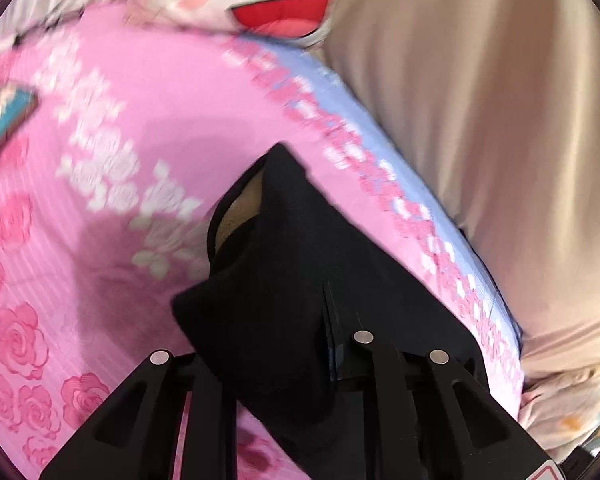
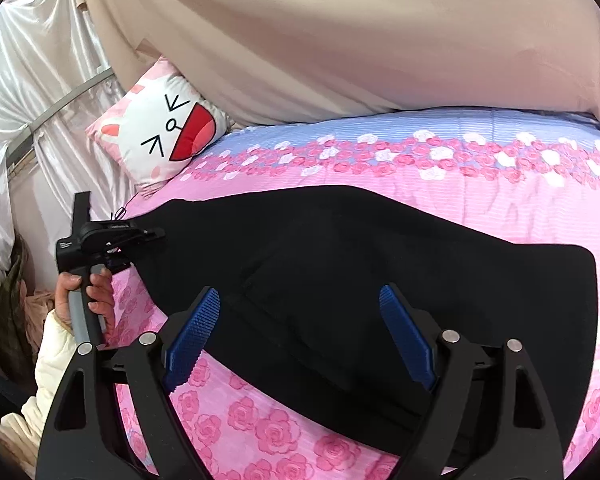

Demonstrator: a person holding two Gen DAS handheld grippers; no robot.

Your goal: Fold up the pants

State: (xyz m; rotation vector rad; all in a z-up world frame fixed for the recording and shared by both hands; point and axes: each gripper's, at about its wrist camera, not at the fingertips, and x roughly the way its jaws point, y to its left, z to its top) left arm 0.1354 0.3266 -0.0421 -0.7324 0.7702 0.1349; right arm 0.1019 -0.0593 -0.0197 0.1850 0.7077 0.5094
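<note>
Black pants (image 2: 380, 264) lie spread across the pink rose-print bed cover (image 2: 260, 432). In the right wrist view my left gripper (image 2: 154, 234), held by a hand (image 2: 96, 284), is clamped on the pants' left edge. In the blurred left wrist view the black cloth (image 1: 284, 264) is bunched up over the left gripper (image 1: 332, 336) and hides its fingertips; a tan lining shows in one opening. My right gripper (image 2: 300, 332) stands open over the near edge of the pants. Its blue pads (image 2: 192, 332) are wide apart and press on nothing.
A cartoon-face pillow (image 2: 160, 136) lies at the bed's far left corner. Beige curtain (image 2: 340, 40) hangs along the far side and white satin cloth (image 2: 28, 80) on the left. A blurred teal box-like thing (image 1: 8, 116) rests on the cover at the left.
</note>
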